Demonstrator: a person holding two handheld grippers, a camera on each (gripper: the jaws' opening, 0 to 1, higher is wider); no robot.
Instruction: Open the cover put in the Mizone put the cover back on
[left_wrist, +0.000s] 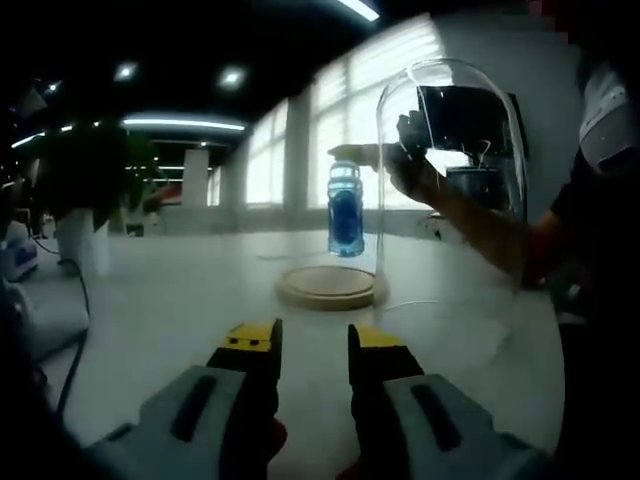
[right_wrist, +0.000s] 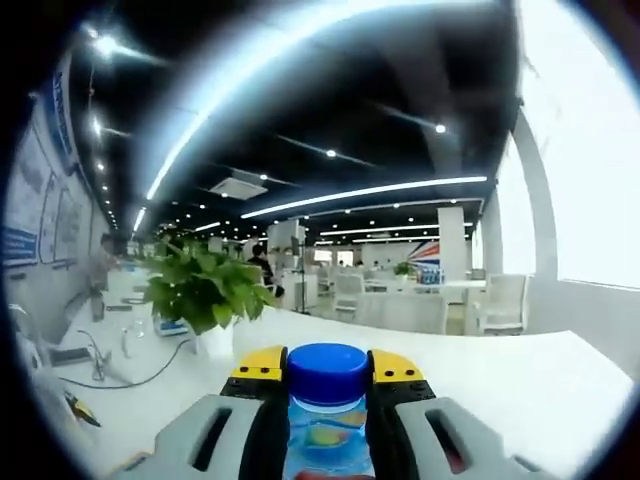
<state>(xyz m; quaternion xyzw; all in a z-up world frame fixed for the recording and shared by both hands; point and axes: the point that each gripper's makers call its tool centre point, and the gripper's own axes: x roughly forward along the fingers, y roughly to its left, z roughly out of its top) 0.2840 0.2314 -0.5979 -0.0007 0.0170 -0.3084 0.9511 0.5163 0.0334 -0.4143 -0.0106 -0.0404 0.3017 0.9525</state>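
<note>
The Mizone bottle (left_wrist: 346, 210), blue with a blue cap, hangs upright just above the round wooden base (left_wrist: 330, 287) on the white table. My right gripper (left_wrist: 352, 155) reaches in from the right and is shut on its neck. In the right gripper view the bottle's blue cap (right_wrist: 327, 372) sits between the yellow-tipped jaws of that gripper (right_wrist: 327, 385). The clear glass dome cover (left_wrist: 450, 170) stands to the right of the base, off it. My left gripper (left_wrist: 313, 345) is low, near the front of the table and short of the base, open with nothing between its jaws.
A potted green plant (left_wrist: 95, 180) (right_wrist: 205, 285) stands on the table's left side, with a dark cable (left_wrist: 75, 340) trailing near it. The person's arm and body (left_wrist: 590, 230) are at the right. Chairs (right_wrist: 400, 305) and desks lie beyond the table.
</note>
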